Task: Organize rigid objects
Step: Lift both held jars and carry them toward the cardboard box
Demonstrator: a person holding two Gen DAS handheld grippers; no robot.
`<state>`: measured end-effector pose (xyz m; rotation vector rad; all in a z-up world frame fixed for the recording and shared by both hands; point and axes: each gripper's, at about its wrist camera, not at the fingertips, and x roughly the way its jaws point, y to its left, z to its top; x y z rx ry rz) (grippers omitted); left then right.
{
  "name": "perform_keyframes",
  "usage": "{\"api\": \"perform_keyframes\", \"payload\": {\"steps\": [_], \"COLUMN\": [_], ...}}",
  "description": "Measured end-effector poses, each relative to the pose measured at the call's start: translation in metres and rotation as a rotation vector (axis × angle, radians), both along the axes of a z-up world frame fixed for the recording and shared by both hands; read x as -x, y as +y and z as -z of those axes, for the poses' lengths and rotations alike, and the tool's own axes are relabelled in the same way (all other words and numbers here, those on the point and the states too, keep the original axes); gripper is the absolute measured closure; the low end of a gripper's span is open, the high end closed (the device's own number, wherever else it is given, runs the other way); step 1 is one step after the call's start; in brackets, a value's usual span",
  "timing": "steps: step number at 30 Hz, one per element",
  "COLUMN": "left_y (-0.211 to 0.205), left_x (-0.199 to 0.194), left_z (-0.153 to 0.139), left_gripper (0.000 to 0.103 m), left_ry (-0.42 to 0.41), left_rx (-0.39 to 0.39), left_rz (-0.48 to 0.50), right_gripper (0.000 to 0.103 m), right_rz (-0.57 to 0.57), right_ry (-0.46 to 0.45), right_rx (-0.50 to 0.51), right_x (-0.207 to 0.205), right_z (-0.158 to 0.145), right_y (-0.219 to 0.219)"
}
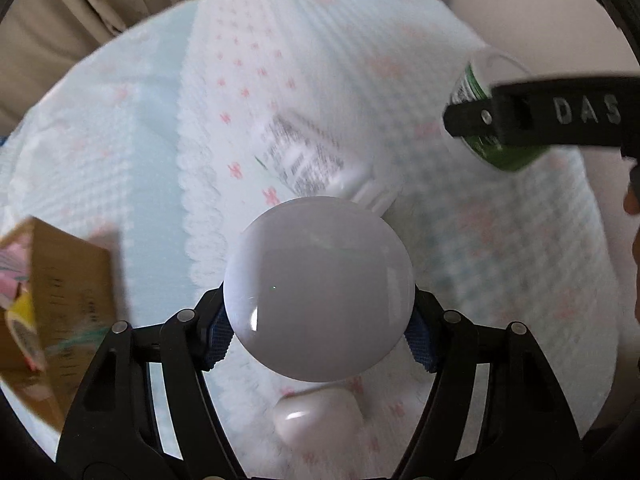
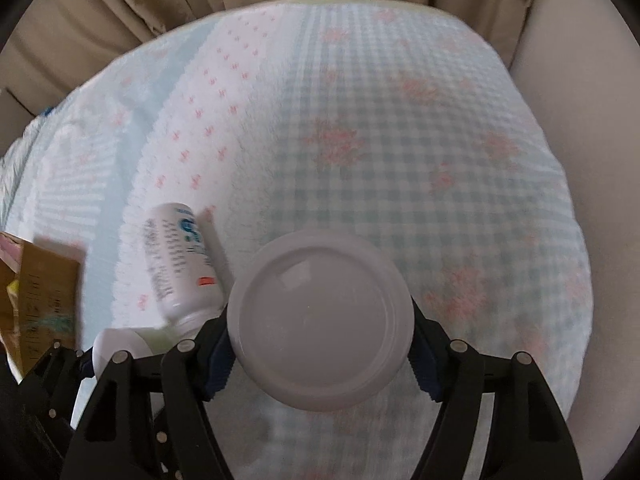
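Note:
In the left wrist view my left gripper [image 1: 318, 320] is shut on a white bottle [image 1: 318, 292], whose round end faces the camera between the blue pads [image 1: 218, 336]. It hangs above the bedspread [image 1: 160, 140]. Behind it lies a white printed bottle [image 1: 304, 156]. My right gripper [image 2: 320, 332] is shut on a green-labelled jar [image 2: 320, 312], with its pale round lid toward the camera. From the left wrist view that jar [image 1: 476, 92] shows at the upper right, crossed by a black finger of the right gripper [image 1: 480, 120]. The printed bottle [image 2: 180, 260] lies left of the jar.
A brown cardboard box [image 1: 60, 300] with colourful packets stands at the left edge, also in the right wrist view as the box [image 2: 40, 300]. A small glossy white object [image 1: 316, 412] rests on the bedspread under the left gripper. Beige curtains [image 2: 120, 8] hang behind the bed.

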<state>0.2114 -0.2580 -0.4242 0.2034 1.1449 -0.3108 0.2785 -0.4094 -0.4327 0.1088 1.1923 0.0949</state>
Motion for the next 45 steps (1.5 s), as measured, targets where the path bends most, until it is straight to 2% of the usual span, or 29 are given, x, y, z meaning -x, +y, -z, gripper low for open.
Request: {"api": "perform_keyframes", "payload": {"steps": [4, 8, 11, 15, 17, 22, 26, 31, 37, 45], "left_y": [0.012, 0.029, 0.052, 0.081, 0.101, 0.147, 0.187, 0.234, 0.3, 0.382], "left_x": [0.013, 0.033, 0.043, 0.056, 0.064, 0.084, 0.097, 0.096, 0.07, 0.029], "left_z": [-0.055, -0.118, -0.168, -0.22, -0.245, -0.284, -0.298, -0.299, -0.3, -0.277], "left_gripper": [0.035, 0.035, 0.035, 0.035, 0.035, 0.035, 0.035, 0.035, 0.035, 0.035], "left_ry": [-0.067, -0.131, -0.182, -0.228, -0.244, -0.281, -0.28, -0.277, -0.268, -0.22], "left_rx": [0.013, 0.027, 0.046, 0.045, 0.038, 0.034, 0.071, 0.108, 0.139, 0.103], "left_rz": [0.001, -0.001, -0.018, -0.063, -0.09, -0.126, -0.145, -0.129, -0.114, -0.059], "right_gripper": [0.034, 0.034, 0.034, 0.034, 0.034, 0.034, 0.034, 0.034, 0.034, 0.034], "right_rz": [0.033, 0.068, 0.067, 0.047, 0.042, 0.025, 0.026, 0.029, 0.03, 0.08], "right_ry": [-0.053, -0.131, -0.174, -0.235, -0.256, -0.282, -0.282, -0.289, -0.28, -0.211], "right_rx": [0.005, -0.034, -0.049, -0.084, -0.113, -0.178, -0.197, -0.179, -0.181, -0.194], "right_x": [0.021, 0.051, 0.074, 0.099, 0.11, 0.134, 0.148, 0.164, 0.159, 0.135], "right_z": [-0.048, -0.117, -0.168, -0.218, -0.233, -0.257, -0.265, -0.272, -0.275, -0.256], "right_y": [-0.003, -0.002, 0.006, 0.018, 0.024, 0.051, 0.078, 0.124, 0.185, 0.274]}}
